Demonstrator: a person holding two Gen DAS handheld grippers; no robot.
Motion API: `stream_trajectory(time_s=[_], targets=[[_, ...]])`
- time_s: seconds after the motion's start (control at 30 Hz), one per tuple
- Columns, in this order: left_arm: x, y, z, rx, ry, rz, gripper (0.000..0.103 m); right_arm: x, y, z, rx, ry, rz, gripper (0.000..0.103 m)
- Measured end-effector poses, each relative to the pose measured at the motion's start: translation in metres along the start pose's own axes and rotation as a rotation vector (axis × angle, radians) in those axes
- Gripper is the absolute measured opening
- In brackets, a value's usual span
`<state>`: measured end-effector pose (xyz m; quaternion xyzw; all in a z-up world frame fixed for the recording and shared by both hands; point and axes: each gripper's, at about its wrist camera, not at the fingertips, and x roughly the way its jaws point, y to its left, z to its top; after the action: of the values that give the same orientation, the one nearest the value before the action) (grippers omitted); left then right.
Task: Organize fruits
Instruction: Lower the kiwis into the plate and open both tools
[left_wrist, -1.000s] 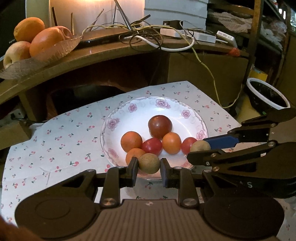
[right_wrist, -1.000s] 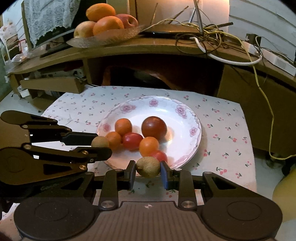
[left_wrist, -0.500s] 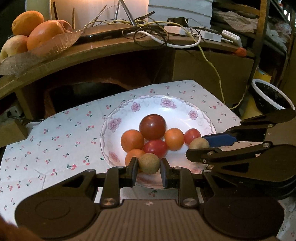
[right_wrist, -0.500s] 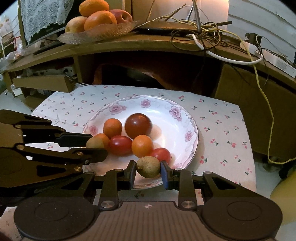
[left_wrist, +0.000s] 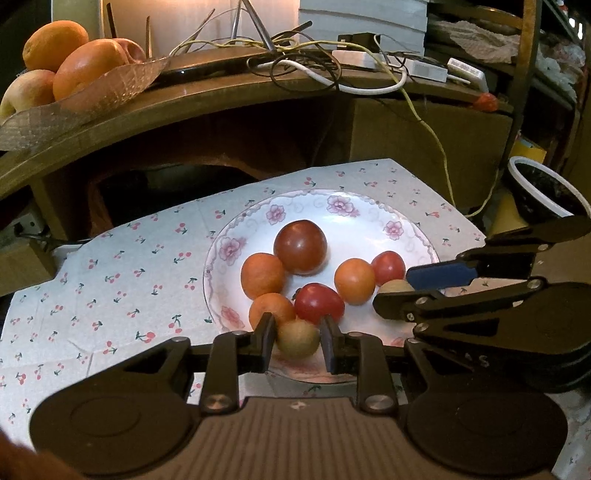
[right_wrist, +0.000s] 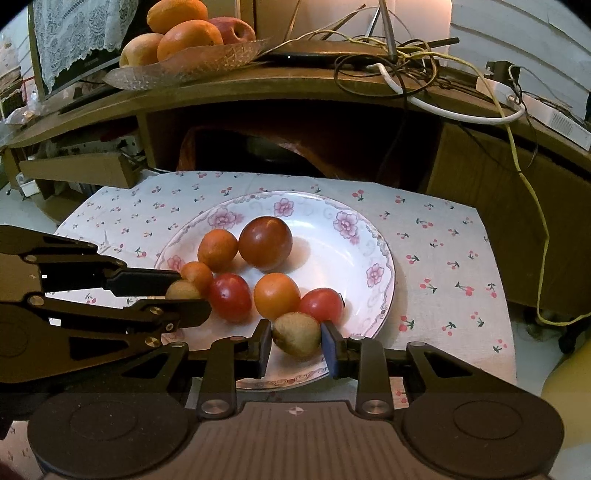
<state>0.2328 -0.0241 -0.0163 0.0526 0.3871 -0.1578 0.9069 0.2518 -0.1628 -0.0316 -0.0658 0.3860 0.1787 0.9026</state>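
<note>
Left wrist view: my left gripper (left_wrist: 298, 341) clamps a brown fruit (left_wrist: 297, 338) over the plate's (left_wrist: 369, 218) near rim; bare cloth (left_wrist: 122, 266) lies frame-left.

Right wrist view: my right gripper (right_wrist: 296, 341), jaws opening, brackets another brown fruit (right_wrist: 296, 334); open cloth lies frame-right.

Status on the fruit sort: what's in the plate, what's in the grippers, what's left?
Done: six round fruits, red and orange, lie in the flowered plate. In hand: the left gripper is shut on one brown fruit over the plate's near rim; the right gripper, jaws opening, has another brown fruit between them. Left: setting both down; no loose fruit shows on the cloth.
</note>
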Motion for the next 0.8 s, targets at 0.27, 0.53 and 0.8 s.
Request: stream_trajectory(time_s=[0.27, 0.53, 0.8], targets=[[-0.008, 0.004, 0.004, -0.013, -0.024, 0.009, 0.038, -0.006, -0.005, 0.004, 0.022, -0.025, -0.007, 0.042], [-0.019, 0.008, 0.005, -0.029, -0.04, 0.034, 0.044, -0.02, -0.012, 0.008, 0.065, -0.059, -0.014, 0.044], [-0.034, 0.002, -0.003, -0.028, -0.041, 0.066, 0.056, -0.033, -0.008, 0.003, 0.076, -0.05, -0.027, 0.045]])
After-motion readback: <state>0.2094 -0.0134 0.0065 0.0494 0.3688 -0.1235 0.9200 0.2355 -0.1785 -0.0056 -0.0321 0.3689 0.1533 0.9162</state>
